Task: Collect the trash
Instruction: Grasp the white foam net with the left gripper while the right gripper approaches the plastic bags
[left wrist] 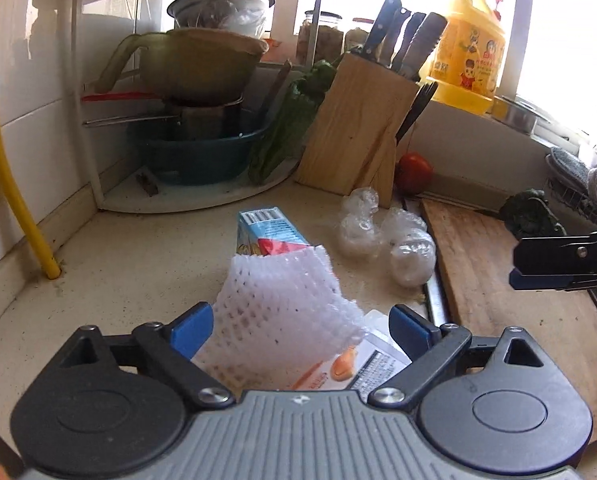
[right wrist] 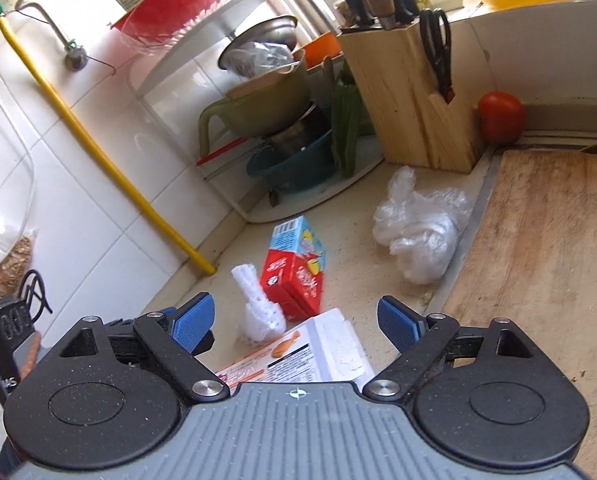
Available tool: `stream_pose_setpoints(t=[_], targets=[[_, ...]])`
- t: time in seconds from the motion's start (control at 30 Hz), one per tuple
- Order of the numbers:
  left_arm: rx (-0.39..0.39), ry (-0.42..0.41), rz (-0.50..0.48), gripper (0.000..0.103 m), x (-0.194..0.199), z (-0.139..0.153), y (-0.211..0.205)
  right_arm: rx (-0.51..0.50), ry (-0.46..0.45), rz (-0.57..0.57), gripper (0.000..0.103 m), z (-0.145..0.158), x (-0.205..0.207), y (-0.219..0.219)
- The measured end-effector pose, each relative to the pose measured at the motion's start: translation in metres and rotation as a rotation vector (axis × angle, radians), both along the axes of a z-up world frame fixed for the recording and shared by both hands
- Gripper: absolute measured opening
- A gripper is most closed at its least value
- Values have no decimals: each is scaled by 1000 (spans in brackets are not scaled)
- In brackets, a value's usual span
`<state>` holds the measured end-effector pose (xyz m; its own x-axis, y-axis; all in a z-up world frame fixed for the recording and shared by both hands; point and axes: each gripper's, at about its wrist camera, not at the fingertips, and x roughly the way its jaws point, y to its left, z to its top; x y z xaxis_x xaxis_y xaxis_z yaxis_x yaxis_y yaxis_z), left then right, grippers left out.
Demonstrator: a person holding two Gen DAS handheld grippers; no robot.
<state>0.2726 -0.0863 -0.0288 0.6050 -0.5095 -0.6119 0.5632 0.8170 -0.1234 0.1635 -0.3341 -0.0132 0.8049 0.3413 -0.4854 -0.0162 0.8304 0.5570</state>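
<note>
Reaching over the desk (left wrist: 118, 264), we have the left tool (left wrist: 300, 326) spread wide around the white foam net (left wrist: 282, 300), which lies between its fingers. Our right tool (right wrist: 294, 320), also released, hangs farther back over the flat food packet (right wrist: 298, 356).

Left wrist: low over worktop (left wrist: 138, 264), facing corner rack, close.
Right wrist: higher, angled down.
Shared: knife block (left wrist: 354, 120) (right wrist: 414, 92).

No print is legible: lettering on the carton (right wrist: 296, 268), flat packet (right wrist: 294, 360) and yellow jug (left wrist: 468, 52) is blurred.
</note>
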Motion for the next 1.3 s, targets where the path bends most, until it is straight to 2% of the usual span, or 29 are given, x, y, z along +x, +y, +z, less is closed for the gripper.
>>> stream_pose_setpoints(t=[0.13, 0.27, 0.37, 0.4, 0.43, 0.47, 0.53, 0.67, 0.9, 1.07, 1.3], targets=[[23, 1, -12, 93, 28, -20, -1, -9, 43, -39, 93, -6, 7, 0], [-16, 64, -68, 94, 51, -37, -2, -41, 65, -50, 93, -5, 20, 5], [-41, 89, -64, 92, 65, -48, 0, -66, 79, -55, 94, -4, 33, 8], [-69, 99, -59, 89, 68, -49, 3, -73, 86, -56, 94, -5, 39, 9], [-96, 120, -54, 78, 73, -51, 6, -83, 93, -55, 94, -5, 45, 9], [-122, 153, -57, 59, 77, -52, 9, -98, 101, -51, 95, -7, 53, 10], [-169, 227, -66, 43, 86, -55, 16, -132, 125, -49, 95, -10, 68, 12], [-228, 262, -50, 33, 88, -52, 32, -185, 172, -43, 95, -19, 100, 14], [-361, 285, -36, 30, 88, -27, 66, -249, 197, -91, 95, -25, 121, 7], [-388, 260, -29, 28, 87, -14, 72, -288, 211, -114, 95, -31, 133, -1], [-425, 287, -37, 28, 89, -15, 69, -388, 178, -124, 98, -26, 143, 0]])
